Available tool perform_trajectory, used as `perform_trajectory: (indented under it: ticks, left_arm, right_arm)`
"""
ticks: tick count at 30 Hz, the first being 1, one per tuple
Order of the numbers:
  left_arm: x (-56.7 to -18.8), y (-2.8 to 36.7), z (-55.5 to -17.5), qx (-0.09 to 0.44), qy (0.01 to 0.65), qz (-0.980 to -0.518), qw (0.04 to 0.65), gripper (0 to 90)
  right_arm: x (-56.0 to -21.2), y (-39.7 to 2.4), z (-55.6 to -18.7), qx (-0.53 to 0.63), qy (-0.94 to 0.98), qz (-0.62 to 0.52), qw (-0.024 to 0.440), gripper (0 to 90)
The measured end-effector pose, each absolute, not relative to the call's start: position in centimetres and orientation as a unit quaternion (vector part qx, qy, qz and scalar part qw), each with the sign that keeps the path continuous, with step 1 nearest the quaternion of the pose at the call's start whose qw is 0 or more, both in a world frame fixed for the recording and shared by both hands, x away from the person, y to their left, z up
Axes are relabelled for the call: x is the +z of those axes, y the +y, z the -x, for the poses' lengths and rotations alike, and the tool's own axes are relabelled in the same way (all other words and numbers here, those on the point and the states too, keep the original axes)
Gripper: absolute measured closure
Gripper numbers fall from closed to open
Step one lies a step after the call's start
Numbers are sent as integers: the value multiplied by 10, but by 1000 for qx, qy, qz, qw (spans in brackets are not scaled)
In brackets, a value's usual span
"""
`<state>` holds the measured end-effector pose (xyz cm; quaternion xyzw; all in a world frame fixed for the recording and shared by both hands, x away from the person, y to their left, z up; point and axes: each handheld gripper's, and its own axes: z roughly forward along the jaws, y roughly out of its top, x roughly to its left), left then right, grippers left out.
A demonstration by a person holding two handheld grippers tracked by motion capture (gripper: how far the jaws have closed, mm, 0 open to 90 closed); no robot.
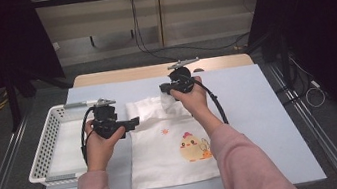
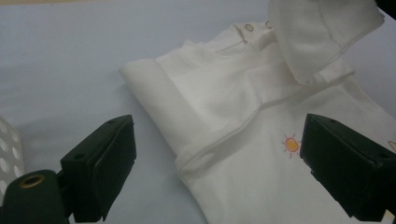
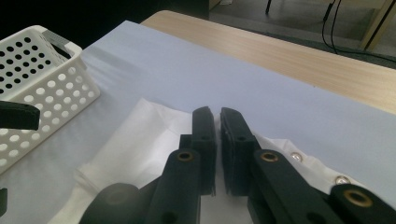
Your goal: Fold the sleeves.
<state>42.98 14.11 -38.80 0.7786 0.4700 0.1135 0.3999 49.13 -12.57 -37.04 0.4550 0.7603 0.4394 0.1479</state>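
Observation:
A white garment (image 1: 165, 150) with a chick print lies flat on the pale blue table cover (image 1: 255, 112). Its upper part is folded, and snap buttons (image 2: 250, 27) run along the top edge. My right gripper (image 1: 171, 88) is at the garment's top edge, shut on a flap of the white cloth (image 2: 322, 37), which hangs lifted off the rest. In the right gripper view the jaws (image 3: 217, 114) stand pressed nearly together over the garment (image 3: 135, 140). My left gripper (image 1: 131, 124) is open at the garment's left edge. Its wide jaws (image 2: 215, 172) straddle the folded hem (image 2: 224, 107) without touching it.
A white perforated basket (image 1: 50, 142) stands on the left of the table, close beside my left hand, and its corner (image 3: 42, 79) appears in the right gripper view. The wooden table edge (image 1: 153, 70) runs along the back. Cables hang behind the table.

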Motion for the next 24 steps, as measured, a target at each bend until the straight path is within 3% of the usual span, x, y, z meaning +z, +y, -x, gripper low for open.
perform_trajectory:
  ticks: [24]
  left_arm:
    - [-389, 141, -430, 114, 470, -778, 400, 109]
  right_arm:
    - [-381, -112, -493, 441, 765, -448, 140, 838]
